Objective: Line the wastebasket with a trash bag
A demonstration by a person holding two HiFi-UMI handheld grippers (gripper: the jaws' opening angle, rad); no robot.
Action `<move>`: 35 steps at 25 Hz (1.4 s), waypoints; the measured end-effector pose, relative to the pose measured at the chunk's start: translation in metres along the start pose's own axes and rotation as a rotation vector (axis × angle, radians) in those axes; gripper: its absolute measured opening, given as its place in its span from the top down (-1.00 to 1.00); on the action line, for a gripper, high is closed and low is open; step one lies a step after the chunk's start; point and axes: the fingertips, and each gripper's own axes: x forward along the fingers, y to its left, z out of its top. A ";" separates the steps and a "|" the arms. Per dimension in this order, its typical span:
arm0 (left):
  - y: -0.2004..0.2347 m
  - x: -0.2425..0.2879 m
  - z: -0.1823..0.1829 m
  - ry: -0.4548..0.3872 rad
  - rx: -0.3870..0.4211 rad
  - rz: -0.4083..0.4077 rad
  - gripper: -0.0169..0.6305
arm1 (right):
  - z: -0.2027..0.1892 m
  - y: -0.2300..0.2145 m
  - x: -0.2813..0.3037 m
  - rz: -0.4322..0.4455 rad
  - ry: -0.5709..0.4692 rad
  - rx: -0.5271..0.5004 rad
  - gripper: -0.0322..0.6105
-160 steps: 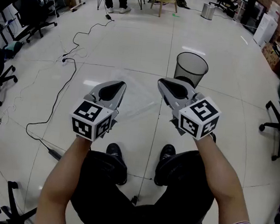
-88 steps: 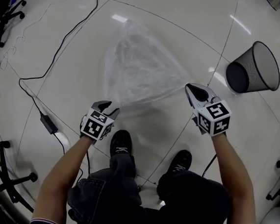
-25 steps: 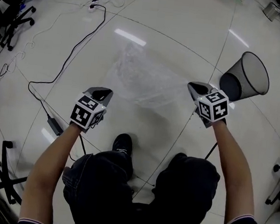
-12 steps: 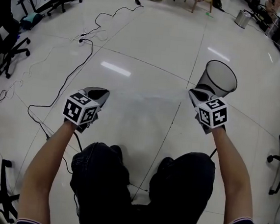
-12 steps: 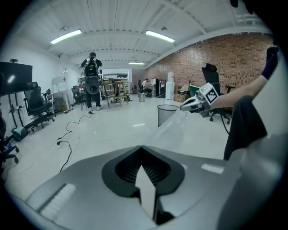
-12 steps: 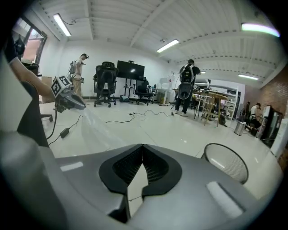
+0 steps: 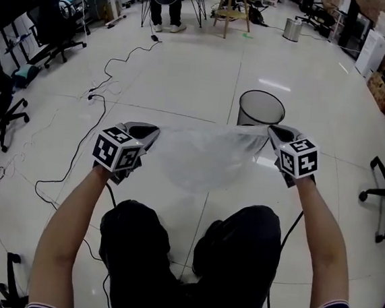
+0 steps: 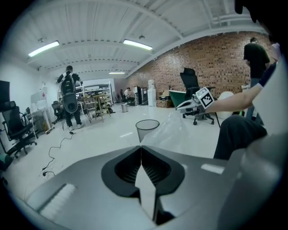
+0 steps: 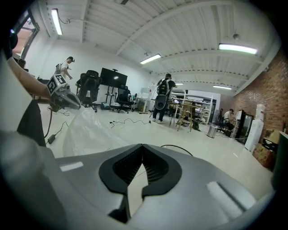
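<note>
The trash bag [image 7: 202, 154] hangs in mid-frame of the head view, its top edge stretched nearly straight between the two grippers and its body sagging toward the person's knees. The left gripper [image 7: 150, 131] at centre left and the right gripper [image 7: 276, 132] at centre right each have their jaws pressed together on a corner of that clear film. The wastebasket [image 7: 261, 109] stands upright on the floor [image 7: 187, 68] just above the bag's edge, right of centre, empty and apart from the bag. The main risk appears to be the grip itself: the film is thin and slick, each pinch takes only a small bit of it, and a sharp pull outward could slide a corner free or tear it. Whether each pinch holds one layer or both cannot be told; if both layers are caught, the mouth will likely stay flat and refuse to open over the rim. The basket looks like light mesh, so dragging the bag against its rim from one side could tip or push it away, since neither gripper is free to steady it. The sagging body may also snag on the rim or bunch outside instead of dropping in. A cable [image 7: 96, 100] trails across the floor at the left and could catch a foot if the person steps that way.
</note>
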 end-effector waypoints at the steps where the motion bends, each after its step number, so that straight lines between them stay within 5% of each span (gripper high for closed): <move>1: -0.007 0.003 0.009 -0.002 0.013 -0.013 0.91 | -0.001 -0.008 -0.009 -0.019 -0.005 0.006 0.89; 16: -0.040 0.067 0.103 -0.084 0.101 -0.059 0.91 | 0.011 -0.090 -0.087 -0.224 -0.053 0.076 0.89; 35: -0.041 0.154 0.209 -0.139 0.204 -0.155 0.91 | 0.081 -0.135 -0.088 -0.324 -0.134 0.036 0.89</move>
